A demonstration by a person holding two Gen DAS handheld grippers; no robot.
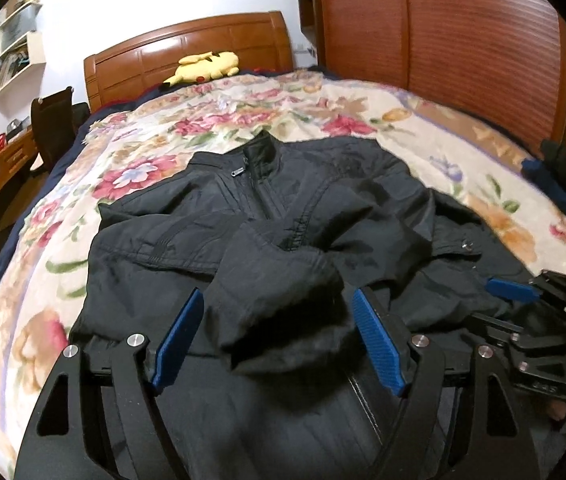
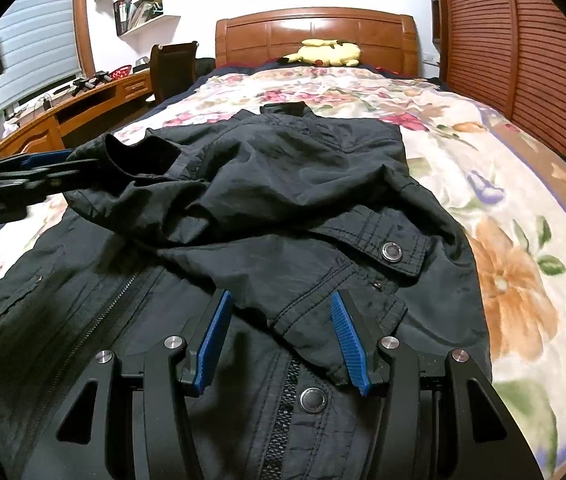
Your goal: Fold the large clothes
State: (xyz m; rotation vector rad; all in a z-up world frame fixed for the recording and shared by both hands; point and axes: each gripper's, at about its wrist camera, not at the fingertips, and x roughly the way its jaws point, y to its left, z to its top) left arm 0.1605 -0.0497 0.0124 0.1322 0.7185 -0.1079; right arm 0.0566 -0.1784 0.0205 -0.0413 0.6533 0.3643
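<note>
Black nylon: I count one jacket [image 2: 267,208] spread on the floral bedspread [image 2: 503,208], two snap buttons, one yellow plush toy [image 2: 329,53] far off. My left gripper [image 1: 279,332] stands apart around a sleeve cuff [image 1: 283,320], pads clear. My right gripper [image 2: 281,340] gapes half-wide over the hem, holding nothing. The hem's near edge is cut off.

Left hand-held gripper [image 1: 279,320]: tilted downward, blue pads [image 1: 181,336] apart, dark sleeve cuff bunched between them, pads not clearly pressing it. From right wrist view, left hand-held gripper enters at left edge, seen side-on. Right hand-held gripper [image 2: 281,328]: tilted downward, blue pads [image 2: 347,340] about half spread, resting low over jacket front, fabric fold between them, not pinched.
</note>
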